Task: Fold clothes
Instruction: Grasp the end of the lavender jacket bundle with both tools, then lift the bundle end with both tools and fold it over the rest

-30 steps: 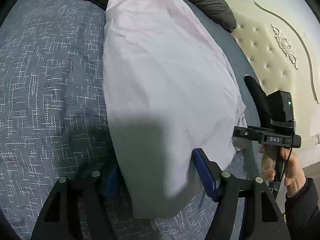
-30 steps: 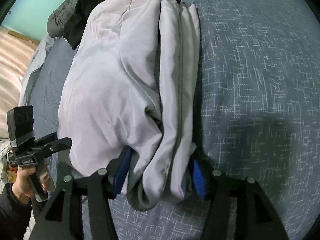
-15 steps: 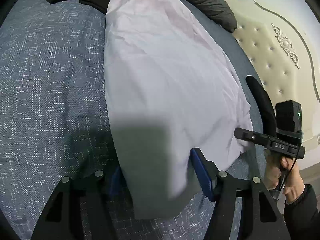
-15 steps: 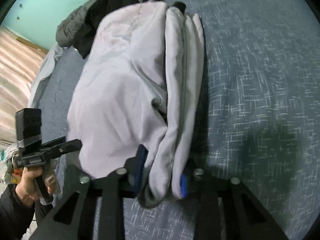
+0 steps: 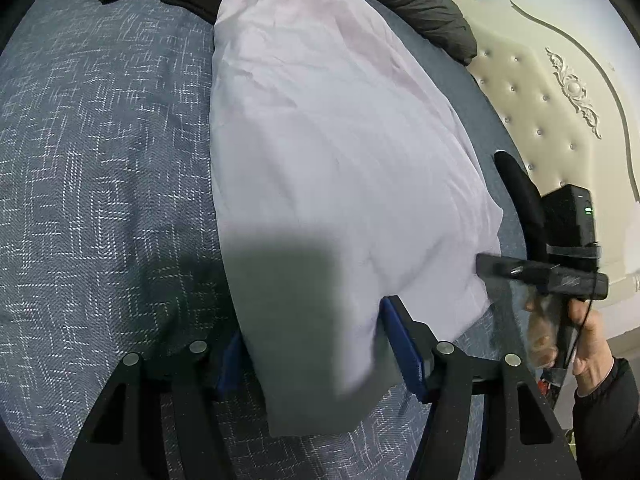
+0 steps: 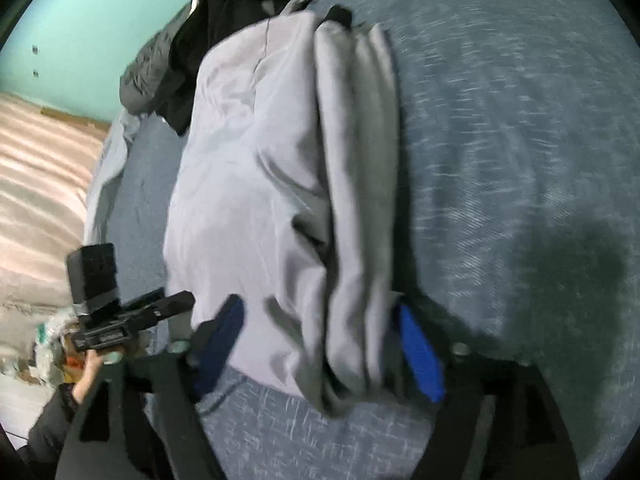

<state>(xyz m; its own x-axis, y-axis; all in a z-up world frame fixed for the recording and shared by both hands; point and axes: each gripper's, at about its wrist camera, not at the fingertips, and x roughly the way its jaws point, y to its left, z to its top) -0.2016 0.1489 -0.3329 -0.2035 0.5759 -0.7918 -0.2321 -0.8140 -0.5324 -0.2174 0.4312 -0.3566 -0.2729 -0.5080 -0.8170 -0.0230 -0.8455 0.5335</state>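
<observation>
Pale lilac garment (image 5: pixel 340 152) lies folded lengthwise on the blue patterned bedspread (image 5: pixel 100 160), a long narrow bundle running away from both cameras. Its near short edge sits between the fingers of both grippers. Left gripper (image 5: pixel 316 352): blue pads on either side of the near end, jaws wide, cloth fills the gap but whether the pads press it, cannot tell. Right gripper (image 6: pixel 320 344): jaws also wide, blue pads flanking the near end where stacked layers show as rolled edges (image 6: pixel 360 200); grip unclear too, frame is motion-blurred. In the right wrist view the layered edge of the garment faces open bedspread (image 6: pixel 520 140), lots of free room there. In the left wrist view the smooth long edge of the garment also borders bare bedspread, wide and free. Far end of the garment touches a pile of dark clothes (image 5: pixel 420 4). Beyond the garment's other long edge, a narrow strip of bedspread, then the cream tufted headboard (image 5: pixel 540 92). A hand (image 5: pixel 588 344) in a dark sleeve holds the right gripper's handle just beside the garment's near corner.
</observation>
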